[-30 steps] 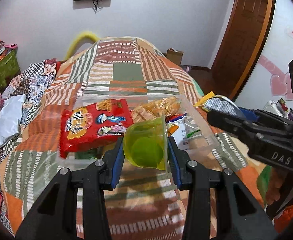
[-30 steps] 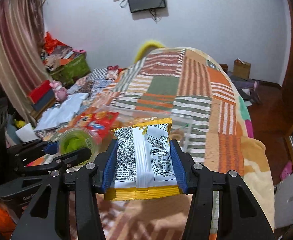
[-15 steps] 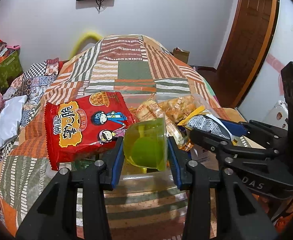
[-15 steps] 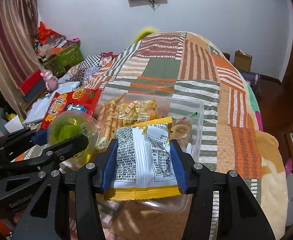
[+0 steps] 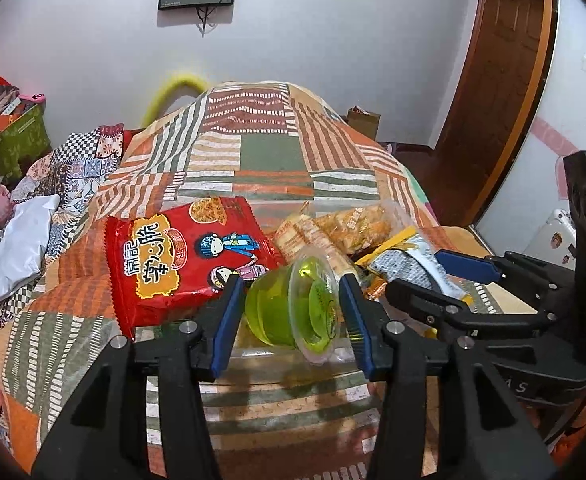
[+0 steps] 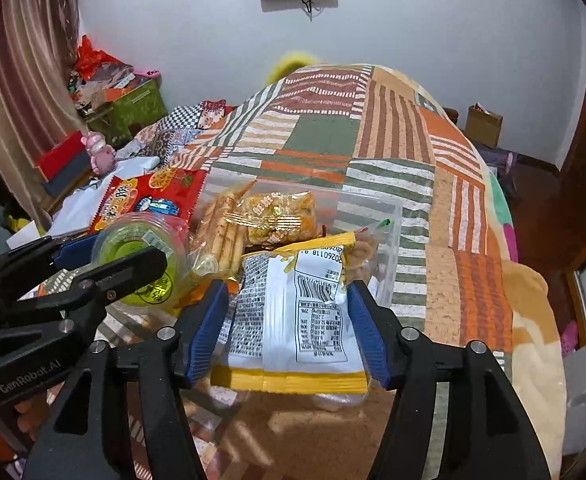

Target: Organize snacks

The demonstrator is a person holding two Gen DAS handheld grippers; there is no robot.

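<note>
My left gripper (image 5: 289, 300) is shut on a green jelly cup (image 5: 293, 312), tilted on its side over the near edge of a clear plastic box (image 6: 389, 216). My right gripper (image 6: 289, 308) is shut on a white and yellow snack packet (image 6: 293, 320), held over the box's near right part. The cup also shows in the right wrist view (image 6: 141, 252), the packet in the left wrist view (image 5: 409, 264). A red snack bag (image 5: 185, 260) leans on the box's left side. Biscuit sticks and orange snack packs (image 6: 261, 224) lie inside the box.
The box sits on a patchwork quilt (image 5: 269, 160) covering the bed. Clothes and a white bag (image 5: 9, 252) lie at the left. A green box (image 6: 133, 108) and clutter stand by the curtain. A wooden door (image 5: 493, 80) is at the right.
Both grippers moved forward and down toward the clear box, still holding the cup and the packet. The cup tilted further onto its side.
</note>
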